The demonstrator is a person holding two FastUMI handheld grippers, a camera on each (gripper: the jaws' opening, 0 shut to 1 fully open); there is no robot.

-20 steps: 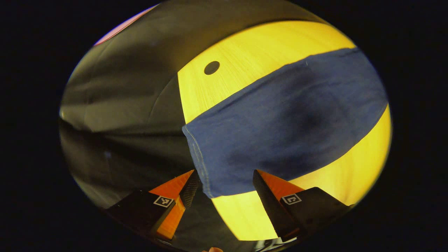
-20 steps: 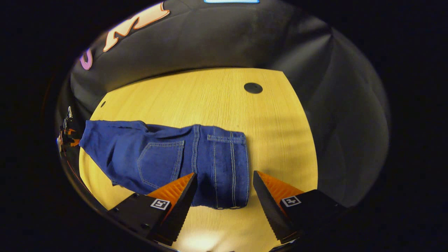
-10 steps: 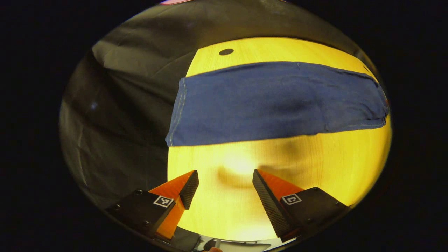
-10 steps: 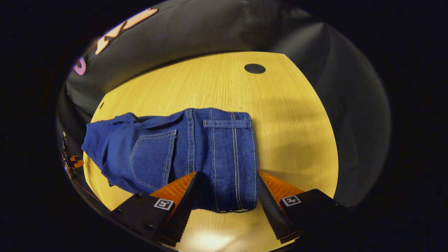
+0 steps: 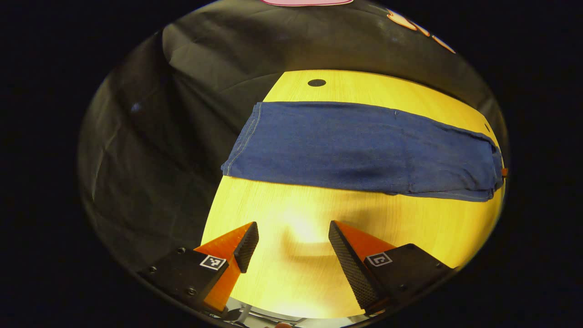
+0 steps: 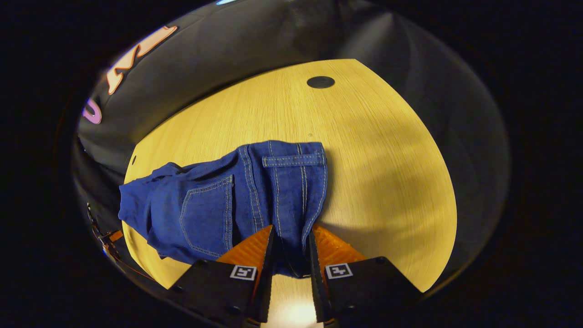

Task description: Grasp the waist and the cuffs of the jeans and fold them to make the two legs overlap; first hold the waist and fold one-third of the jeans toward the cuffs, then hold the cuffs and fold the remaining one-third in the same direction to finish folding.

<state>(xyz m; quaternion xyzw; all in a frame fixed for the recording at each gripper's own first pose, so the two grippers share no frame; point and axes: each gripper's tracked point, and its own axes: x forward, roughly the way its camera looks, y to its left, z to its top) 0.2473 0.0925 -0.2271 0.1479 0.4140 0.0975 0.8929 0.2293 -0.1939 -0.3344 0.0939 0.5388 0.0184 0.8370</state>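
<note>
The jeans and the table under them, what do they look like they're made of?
The jeans look like blue denim, matte and soft: pale contrast stitching, a patch pocket and a waistband that bunches where the right tool pinches it. The table looks like light wood or a wood-look laminate: fine straight grain with a mild sheen under the lamp. Which of the two, I can't tell.

Jeans [image 6: 237, 205] lie flat across the tabletop [image 6: 378, 182], legs stretching off to the left in the right gripper view. Right tool [image 6: 291, 255] pinches the waist edge; left tool [image 5: 289, 239] hangs over bare tabletop, in front of the legs.
</note>
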